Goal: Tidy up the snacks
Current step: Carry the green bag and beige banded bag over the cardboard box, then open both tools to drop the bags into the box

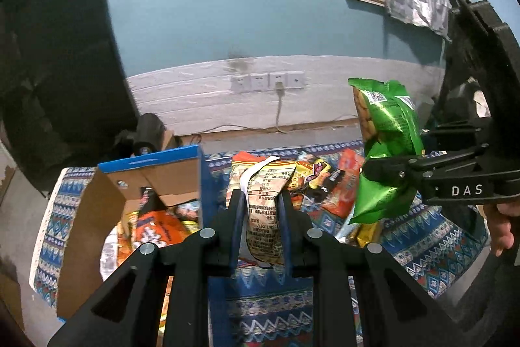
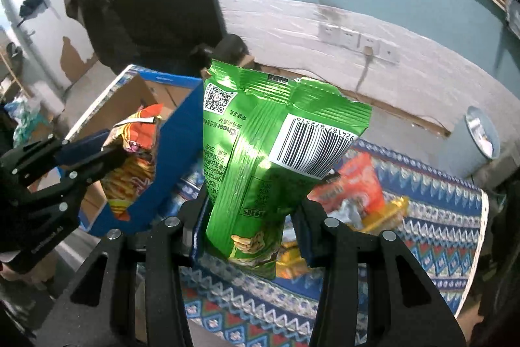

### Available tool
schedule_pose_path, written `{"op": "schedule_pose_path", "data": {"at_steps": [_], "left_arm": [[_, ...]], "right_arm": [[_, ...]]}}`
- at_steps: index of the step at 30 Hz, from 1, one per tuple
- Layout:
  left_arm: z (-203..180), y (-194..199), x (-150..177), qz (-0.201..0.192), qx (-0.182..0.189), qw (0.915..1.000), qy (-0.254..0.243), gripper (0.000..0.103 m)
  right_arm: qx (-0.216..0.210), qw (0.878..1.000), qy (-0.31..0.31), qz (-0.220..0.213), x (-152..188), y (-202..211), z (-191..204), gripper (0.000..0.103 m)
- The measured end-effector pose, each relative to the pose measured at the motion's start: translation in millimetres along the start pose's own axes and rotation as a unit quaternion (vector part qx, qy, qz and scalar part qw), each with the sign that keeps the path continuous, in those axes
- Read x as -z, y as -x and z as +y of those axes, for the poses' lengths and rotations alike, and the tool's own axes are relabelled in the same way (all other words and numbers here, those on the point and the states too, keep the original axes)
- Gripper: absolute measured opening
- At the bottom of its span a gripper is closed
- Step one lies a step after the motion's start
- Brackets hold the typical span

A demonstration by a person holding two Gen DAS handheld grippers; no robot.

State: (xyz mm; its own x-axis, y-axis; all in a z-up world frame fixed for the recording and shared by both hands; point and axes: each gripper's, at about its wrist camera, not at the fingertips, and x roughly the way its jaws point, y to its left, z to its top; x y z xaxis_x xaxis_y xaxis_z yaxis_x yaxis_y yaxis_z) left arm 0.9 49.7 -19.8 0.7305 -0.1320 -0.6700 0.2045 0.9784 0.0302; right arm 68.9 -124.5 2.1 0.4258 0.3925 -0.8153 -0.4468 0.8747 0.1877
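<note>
Left wrist view:
Left gripper (image 1: 261, 210): jaws clamped on the yellow-orange snack packet (image 1: 265, 200), which stands up between the fingers, printed back facing the camera.
Cardboard box (image 1: 97, 217): left of that packet, flaps open, blue outside, orange packets lying inside.
Right gripper (image 1: 370, 168): right of the box, reaching in from the right edge, pinching the green snack bag (image 1: 385, 145) about halfway down.
Loose snacks (image 1: 328, 181): on the patterned cloth (image 1: 269, 308), between the box and the green snack bag.

Right wrist view:
Right gripper (image 2: 250, 223): jaws pressed on the lower part of the green snack bag (image 2: 260, 158), barcode upward.
Cardboard box (image 2: 172, 152): left of the bag, open.
Left gripper (image 2: 113, 148): over the box opening, jaws closed on the yellow-orange snack packet (image 2: 133, 165).
Patterned cloth (image 2: 432, 236): right of the box, with red and yellow packets on it.
</note>
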Motion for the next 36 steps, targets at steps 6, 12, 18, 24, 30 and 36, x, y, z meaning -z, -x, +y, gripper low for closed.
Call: {"op": "schedule_pose_path", "data": {"at_steps": [6,12,18,24,30,36], "left_arm": [[26.8,6.1,1.1,-0.008,-0.02,0.9994,0.025,0.021],[54.9,12.6,3.4,-0.014,-0.039,0.9979,0.049,0.021],[87.8,18.0,9.5,-0.018,-0.06,0.9951,0.077,0.021],[115.1,19.6,16.5,-0.016,-0.078,0.9916,0.102,0.021],[144.6,21.6,23.6,-0.014,-0.1,0.987,0.125,0.021],[175.6,19.0,31.8,-0.004,-0.133,0.9802,0.147,0.021]], "right_arm": [[-0.012,1.0,0.021,-0.005,-19.5,-11.4,23.3,0.044],[-0.027,0.999,0.046,-0.006,-38.2,-25.0,51.1,0.044],[-0.036,0.997,0.072,-0.007,-57.9,-38.7,80.8,0.044],[-0.05,0.994,0.099,-0.002,-71.6,-53.8,110.9,0.044],[-0.074,0.99,0.12,0.018,-83.9,-78.1,146.9,0.044],[-0.09,0.985,0.141,0.045,-88.9,-103.8,173.0,0.044]]}}
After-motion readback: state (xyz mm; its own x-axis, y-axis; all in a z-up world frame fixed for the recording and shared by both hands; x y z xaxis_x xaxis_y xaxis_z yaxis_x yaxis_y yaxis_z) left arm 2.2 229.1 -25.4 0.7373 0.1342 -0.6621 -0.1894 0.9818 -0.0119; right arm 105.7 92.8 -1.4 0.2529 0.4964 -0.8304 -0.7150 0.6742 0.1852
